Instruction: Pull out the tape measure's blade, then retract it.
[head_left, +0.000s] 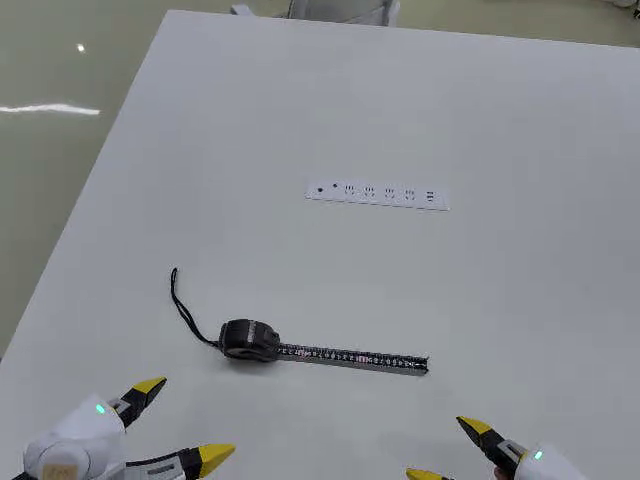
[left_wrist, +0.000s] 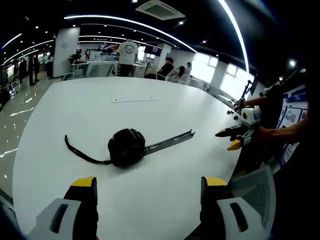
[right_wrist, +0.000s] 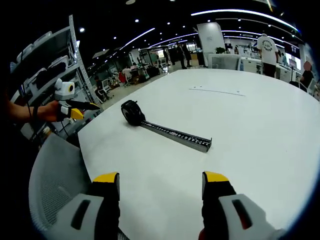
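A black tape measure lies on the white table, its blade pulled out to the right and a black wrist strap trailing to the left. My left gripper hovers open near the front edge, below and left of the case. At the bottom right my right gripper is open too, below the blade's tip. The left gripper view has the case ahead of the open left gripper. In the right gripper view the blade's tip lies ahead of the open right gripper.
A white power strip is set flat in the table beyond the tape measure. The table's left edge drops to a glossy floor. An office chair stands close behind the front edge. People stand far off in the room.
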